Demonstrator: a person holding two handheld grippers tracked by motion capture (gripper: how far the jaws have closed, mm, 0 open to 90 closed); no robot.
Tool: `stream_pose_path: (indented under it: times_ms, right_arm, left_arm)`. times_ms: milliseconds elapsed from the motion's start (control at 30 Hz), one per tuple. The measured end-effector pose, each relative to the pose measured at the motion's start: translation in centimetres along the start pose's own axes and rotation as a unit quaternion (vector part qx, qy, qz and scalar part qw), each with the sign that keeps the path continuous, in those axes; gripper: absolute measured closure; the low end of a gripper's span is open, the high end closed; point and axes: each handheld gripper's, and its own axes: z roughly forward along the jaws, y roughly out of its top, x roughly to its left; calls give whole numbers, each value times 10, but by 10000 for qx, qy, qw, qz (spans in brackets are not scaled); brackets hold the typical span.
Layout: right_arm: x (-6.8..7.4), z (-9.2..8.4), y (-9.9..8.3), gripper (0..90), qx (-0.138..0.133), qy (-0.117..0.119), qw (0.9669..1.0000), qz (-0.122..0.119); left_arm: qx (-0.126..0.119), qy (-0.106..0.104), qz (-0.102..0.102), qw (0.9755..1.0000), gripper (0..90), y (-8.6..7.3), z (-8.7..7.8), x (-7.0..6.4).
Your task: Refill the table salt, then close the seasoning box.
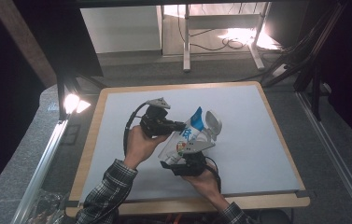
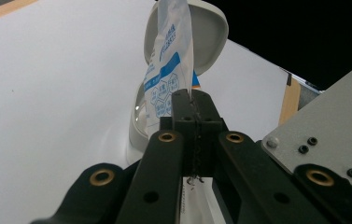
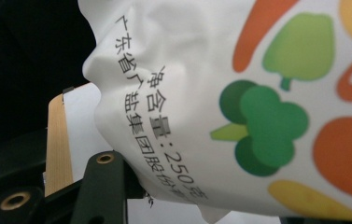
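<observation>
Bag's (image 3: 257, 116) far edges apparently cropped

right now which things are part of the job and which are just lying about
In the job:
- white pouch
- left tool, shut on the pouch's edge
- right tool, gripping the pouch's lower end
- white container with its lid up, beside the pouch's top

Lying about:
- lamp off the table

A lamp (image 1: 73, 102) glares at the table's (image 1: 239, 154) left; surroundings stay dark, close packaging perhaps slightly blurred.

Grey mat (image 1: 239, 154) over wood-edged table (image 1: 283, 140); lit lamp (image 1: 73, 102) at left edge; desk legs (image 1: 186, 42) beyond
</observation>
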Motion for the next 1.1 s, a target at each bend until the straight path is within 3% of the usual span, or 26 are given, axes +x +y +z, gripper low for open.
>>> stream_pose_path:
  times_ms: [400, 1100]
  right_arm:
    - [1, 2, -1, 519, 31, -44, 9999, -142]
    - [-6, 7, -6, 469, 267, -60, 9996, -49]
  left_arm:
    - [-18, 12, -17, 10000, 900, -5, -9, 1]
    - [-135, -54, 117, 9998, 900, -13, -17, 2]
